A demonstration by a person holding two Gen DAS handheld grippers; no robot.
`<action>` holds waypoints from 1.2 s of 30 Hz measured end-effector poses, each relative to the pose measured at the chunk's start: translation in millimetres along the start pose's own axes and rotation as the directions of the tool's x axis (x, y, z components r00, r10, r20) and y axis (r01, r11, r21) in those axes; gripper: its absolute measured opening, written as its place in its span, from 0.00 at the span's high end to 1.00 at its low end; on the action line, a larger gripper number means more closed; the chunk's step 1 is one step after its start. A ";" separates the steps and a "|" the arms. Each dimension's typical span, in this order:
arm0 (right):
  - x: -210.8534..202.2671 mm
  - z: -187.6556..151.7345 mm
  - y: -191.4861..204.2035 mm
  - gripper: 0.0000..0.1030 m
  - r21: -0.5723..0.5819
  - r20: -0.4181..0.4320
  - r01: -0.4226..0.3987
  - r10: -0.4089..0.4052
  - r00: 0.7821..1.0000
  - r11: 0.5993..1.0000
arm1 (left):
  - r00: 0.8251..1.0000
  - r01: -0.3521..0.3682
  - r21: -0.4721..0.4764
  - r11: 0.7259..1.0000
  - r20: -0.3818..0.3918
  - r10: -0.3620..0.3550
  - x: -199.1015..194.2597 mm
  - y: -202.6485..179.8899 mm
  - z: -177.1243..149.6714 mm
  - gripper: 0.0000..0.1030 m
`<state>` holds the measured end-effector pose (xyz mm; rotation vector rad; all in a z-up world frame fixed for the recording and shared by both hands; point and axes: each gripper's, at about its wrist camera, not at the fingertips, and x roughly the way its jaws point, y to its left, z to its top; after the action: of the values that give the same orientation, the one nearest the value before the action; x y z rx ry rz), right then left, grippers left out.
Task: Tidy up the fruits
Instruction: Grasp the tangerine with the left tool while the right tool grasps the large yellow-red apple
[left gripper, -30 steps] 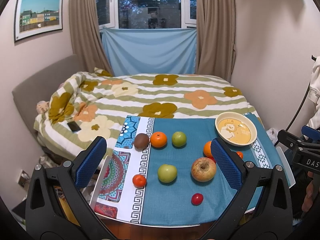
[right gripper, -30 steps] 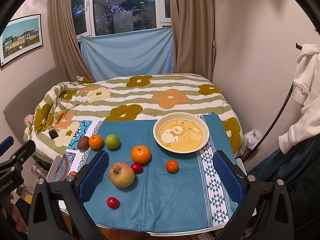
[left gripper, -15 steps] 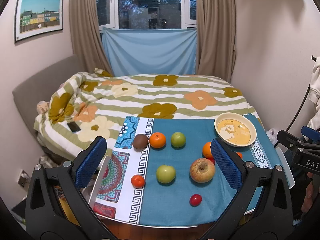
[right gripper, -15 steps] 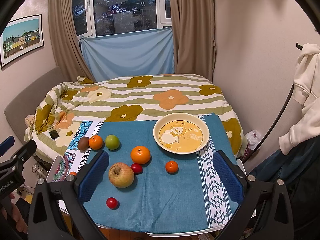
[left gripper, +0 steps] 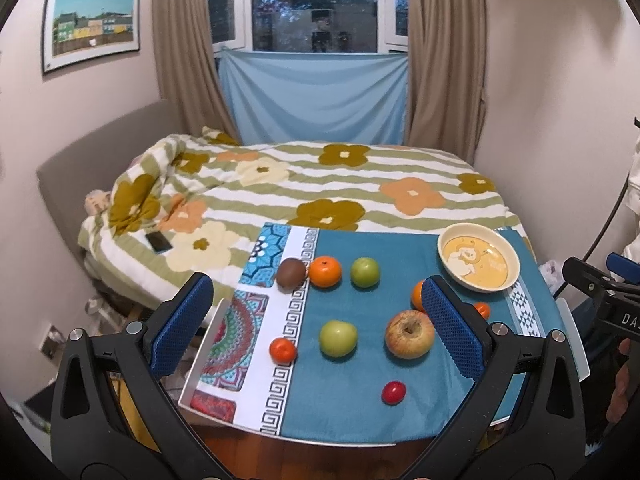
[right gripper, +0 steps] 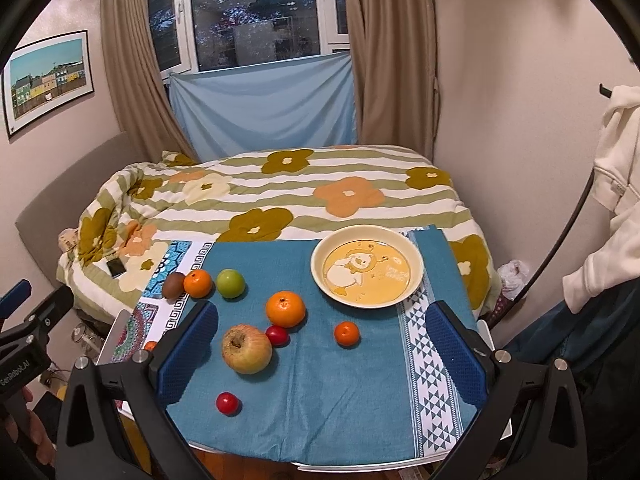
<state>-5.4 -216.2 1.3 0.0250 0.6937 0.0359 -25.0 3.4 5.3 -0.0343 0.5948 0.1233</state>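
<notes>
Fruits lie scattered on a blue cloth (right gripper: 340, 392) on a small table. A large apple (right gripper: 246, 348), a big orange (right gripper: 285, 309), a small orange (right gripper: 347, 333) and two red cherry tomatoes (right gripper: 228, 403) lie near the middle. A kiwi (left gripper: 291, 273), an orange (left gripper: 325, 271) and a green apple (left gripper: 365, 272) form a row at the back left. Another green apple (left gripper: 338, 337) and a small orange (left gripper: 282, 351) lie in front. An empty yellow bowl (right gripper: 367, 270) stands at the back right. My left gripper (left gripper: 316, 332) and right gripper (right gripper: 322, 356) are open, empty, above the table's front.
A bed with a flowered striped blanket (right gripper: 280, 188) lies right behind the table. A phone (left gripper: 158, 241) lies on it at the left. A white hoodie (right gripper: 616, 184) hangs at the right. Walls close in on both sides.
Both grippers have drifted slightly; the table scene has shifted a little left in the left wrist view. No fruit has moved and both grippers stay open.
</notes>
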 end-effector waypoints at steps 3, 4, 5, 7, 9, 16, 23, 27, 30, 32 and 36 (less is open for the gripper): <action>8.1 -3.0 5.9 0.00 -0.026 -0.020 -0.033 0.033 0.999 0.999 | 0.999 -0.041 -0.018 0.999 -0.019 0.040 0.0 2.8 -9.9 0.00; 10.7 -3.7 5.0 0.00 -0.030 -0.031 -0.047 0.046 0.998 0.998 | 0.998 -0.050 -0.021 0.999 -0.026 0.049 1.2 2.8 -12.4 0.00; 14.9 -5.0 4.0 0.00 -0.032 -0.044 -0.064 0.062 0.997 0.997 | 0.998 -0.060 -0.023 0.998 -0.035 0.059 2.7 4.8 -15.0 0.00; 24.5 -9.0 6.9 0.00 -0.038 -0.068 -0.095 0.092 0.993 0.995 | 0.996 -0.077 -0.021 0.997 -0.050 0.076 5.5 9.2 -20.4 0.00; 33.1 -14.0 12.0 0.00 -0.049 -0.081 -0.114 0.110 0.991 0.992 | 0.995 -0.088 -0.010 0.996 -0.057 0.087 10.3 13.5 -27.6 0.00; 57.7 -30.7 38.3 0.00 -0.054 -0.132 -0.116 0.108 0.985 0.992 | 0.992 -0.020 0.056 0.998 -0.124 0.027 39.0 27.6 -53.2 0.00; 90.4 -52.0 59.6 0.00 0.028 -0.193 -0.075 0.079 0.978 0.997 | 0.973 0.104 0.170 0.980 -0.223 -0.065 85.3 52.4 -74.0 0.00; 111.2 -62.6 77.9 0.00 0.046 -0.214 -0.029 0.038 0.976 0.999 | 0.954 0.176 0.203 0.963 -0.278 -0.115 114.4 64.7 -83.0 0.00; 125.5 -71.2 85.8 0.00 0.072 -0.222 0.000 0.016 0.975 0.997 | 0.936 0.232 0.230 0.945 -0.319 -0.152 136.2 69.7 -89.6 0.00; 134.0 -75.2 89.9 0.00 0.086 -0.232 0.018 0.002 0.973 0.996 | 0.924 0.262 0.255 0.931 -0.345 -0.166 150.2 68.6 -94.7 0.04; 151.6 -85.0 97.2 0.00 0.102 -0.237 0.053 -0.027 0.971 0.993 | 0.894 0.327 0.295 0.898 -0.405 -0.193 177.7 63.4 -104.7 0.13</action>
<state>54.3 -111.8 -157.4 0.1122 0.9333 -0.0387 54.6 78.0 -180.8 0.2201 0.9757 -0.2673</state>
